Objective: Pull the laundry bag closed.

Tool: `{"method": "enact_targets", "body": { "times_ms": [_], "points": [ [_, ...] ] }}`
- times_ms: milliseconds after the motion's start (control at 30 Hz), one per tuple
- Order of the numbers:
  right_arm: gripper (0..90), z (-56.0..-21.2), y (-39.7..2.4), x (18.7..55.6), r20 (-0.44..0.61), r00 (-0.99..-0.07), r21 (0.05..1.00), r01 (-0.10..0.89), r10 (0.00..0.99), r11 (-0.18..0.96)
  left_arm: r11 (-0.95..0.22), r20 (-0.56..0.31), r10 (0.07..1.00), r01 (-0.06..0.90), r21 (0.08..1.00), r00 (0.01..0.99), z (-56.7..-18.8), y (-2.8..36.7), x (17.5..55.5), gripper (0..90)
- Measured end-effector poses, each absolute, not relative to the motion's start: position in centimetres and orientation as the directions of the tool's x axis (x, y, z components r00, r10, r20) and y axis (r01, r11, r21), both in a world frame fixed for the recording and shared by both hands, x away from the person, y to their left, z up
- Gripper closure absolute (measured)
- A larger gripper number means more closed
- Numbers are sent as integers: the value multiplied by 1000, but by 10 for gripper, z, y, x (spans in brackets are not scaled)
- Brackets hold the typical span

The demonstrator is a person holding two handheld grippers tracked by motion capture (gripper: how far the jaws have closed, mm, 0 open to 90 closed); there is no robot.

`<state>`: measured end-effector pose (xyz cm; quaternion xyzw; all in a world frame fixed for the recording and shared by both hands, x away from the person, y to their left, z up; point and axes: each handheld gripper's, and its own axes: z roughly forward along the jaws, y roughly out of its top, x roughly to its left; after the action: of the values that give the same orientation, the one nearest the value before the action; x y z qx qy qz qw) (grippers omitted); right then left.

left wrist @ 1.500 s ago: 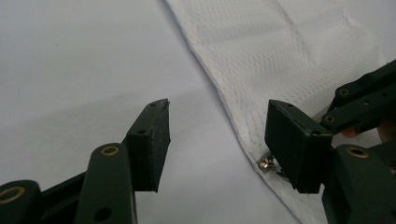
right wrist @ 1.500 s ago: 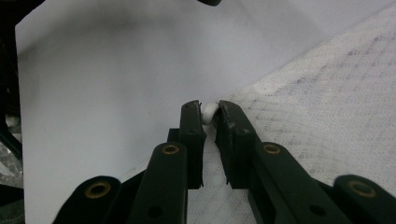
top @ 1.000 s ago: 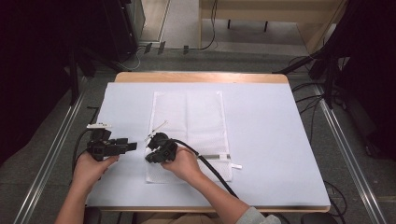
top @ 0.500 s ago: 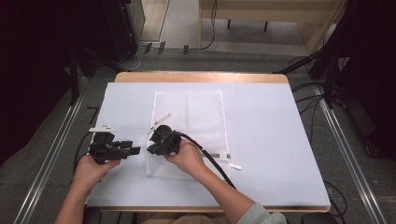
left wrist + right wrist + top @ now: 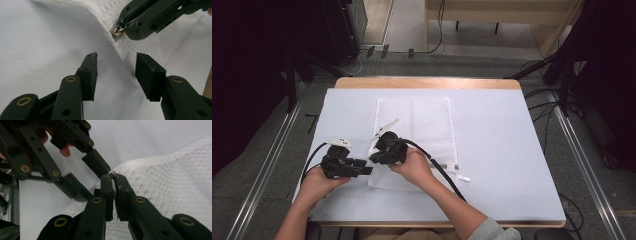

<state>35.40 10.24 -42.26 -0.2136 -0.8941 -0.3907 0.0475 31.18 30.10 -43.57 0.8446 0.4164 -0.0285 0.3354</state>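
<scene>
Mesh bag (image 5: 422, 130) lies flat at centre frame on the desk (image 5: 512, 150): light, limp, it will lift and crease. Right gripper (image 5: 113, 178) is clamped on the zip pull (image 5: 117, 32) at its lower left edge. Left gripper (image 5: 116, 65), jaws apart and just closing, straddles the seam, untouched. Best hold: that seam.

Two hand-held grippers (image 5: 366, 170) (image 5: 375, 159) meeting at white mesh bag's (image 5: 427, 125) near-left edge, white table cover (image 5: 512, 150)
</scene>
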Motion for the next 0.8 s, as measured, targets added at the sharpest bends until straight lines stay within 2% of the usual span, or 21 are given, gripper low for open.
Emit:
{"method": "enact_targets", "body": {
  "times_ms": [100,233,567,800],
  "points": [
    [876,-423,103,353,258,-912,682,405,318,609,-452,-325,675,720,526,662,-439,297,314,574],
    [877,-423,102,352,273,-916,673,401,295,622,-462,-330,665,716,524,670,-439,297,315,703],
    [877,-425,99,351,294,-919,666,394,263,633,-473,-324,655,704,530,683,-439,295,319,739],
    [877,-426,100,351,294,-921,660,389,255,643,-492,-320,640,693,527,698,-439,292,319,853]
  ]
}}
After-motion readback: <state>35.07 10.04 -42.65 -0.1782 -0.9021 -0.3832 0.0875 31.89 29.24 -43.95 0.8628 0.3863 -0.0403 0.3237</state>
